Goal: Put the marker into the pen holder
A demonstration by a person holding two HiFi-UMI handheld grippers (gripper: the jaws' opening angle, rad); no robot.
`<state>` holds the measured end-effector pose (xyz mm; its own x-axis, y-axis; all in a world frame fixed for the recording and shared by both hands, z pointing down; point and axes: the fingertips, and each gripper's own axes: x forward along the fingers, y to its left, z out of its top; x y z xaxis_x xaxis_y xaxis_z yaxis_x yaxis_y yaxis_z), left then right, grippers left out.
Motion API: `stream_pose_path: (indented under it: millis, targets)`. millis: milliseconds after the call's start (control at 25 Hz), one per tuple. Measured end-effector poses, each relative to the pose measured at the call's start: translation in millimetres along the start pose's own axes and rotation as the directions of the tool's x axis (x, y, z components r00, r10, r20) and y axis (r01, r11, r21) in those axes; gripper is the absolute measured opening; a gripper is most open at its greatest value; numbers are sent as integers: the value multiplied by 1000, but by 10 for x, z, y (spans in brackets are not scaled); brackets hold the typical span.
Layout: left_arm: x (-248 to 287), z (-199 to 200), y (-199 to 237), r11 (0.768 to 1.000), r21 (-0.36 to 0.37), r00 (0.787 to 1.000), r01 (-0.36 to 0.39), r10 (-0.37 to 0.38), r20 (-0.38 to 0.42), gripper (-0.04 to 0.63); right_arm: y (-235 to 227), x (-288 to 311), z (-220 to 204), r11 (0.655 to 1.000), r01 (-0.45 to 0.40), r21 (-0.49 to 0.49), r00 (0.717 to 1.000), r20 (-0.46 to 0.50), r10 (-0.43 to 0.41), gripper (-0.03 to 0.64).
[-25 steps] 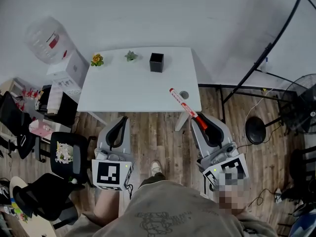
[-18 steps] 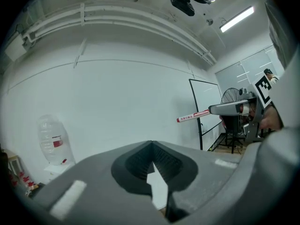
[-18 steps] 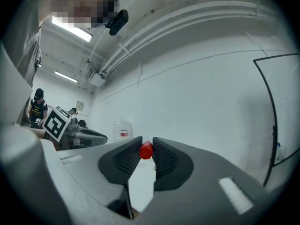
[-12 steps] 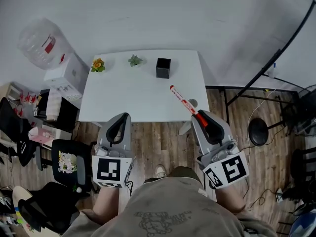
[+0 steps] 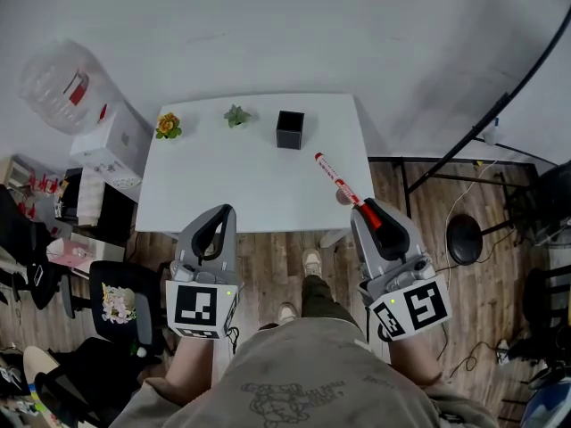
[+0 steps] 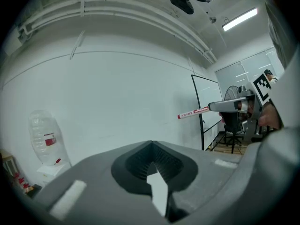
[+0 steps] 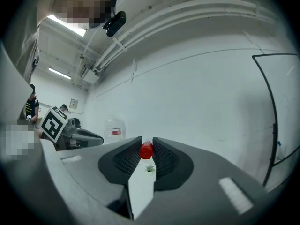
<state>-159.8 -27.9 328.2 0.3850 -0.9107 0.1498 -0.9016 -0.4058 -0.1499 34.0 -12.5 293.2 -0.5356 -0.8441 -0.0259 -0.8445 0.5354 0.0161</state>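
My right gripper (image 5: 372, 214) is shut on a red-and-white marker (image 5: 336, 181) that sticks out forward over the right front corner of the white table (image 5: 223, 181). In the right gripper view the marker's red end (image 7: 146, 150) sits pinched between the jaws. In the left gripper view the marker (image 6: 193, 112) shows off to the right. The black square pen holder (image 5: 289, 129) stands at the back of the table, well ahead of the marker tip. My left gripper (image 5: 217, 224) hovers at the table's front edge, shut with nothing in it.
Two small potted plants (image 5: 167, 126) (image 5: 236, 115) stand along the table's back edge. A water dispenser with a big bottle (image 5: 67, 83) is at the left, chairs (image 5: 116, 297) and clutter below it. A black stand (image 5: 464, 234) and cables are at the right. A person's legs show below.
The view has moved slightly closer to the table. My right gripper with the marker has edged forward and up; the left gripper keeps its place at the table's front edge.
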Motion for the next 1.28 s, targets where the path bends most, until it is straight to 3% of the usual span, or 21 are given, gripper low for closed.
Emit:
stream_pose_path:
  millis: [840,1280]
  targets:
    - [1839,352,161,998,37,998,-55,55,-13,0,-1411,1379,-125,993,-113,25,994,-4,113,97]
    - [2469,229,232,993,44,990,-111,114,-80,0,-1979,1892,-368,985,-166,56,985,-29,168,97]
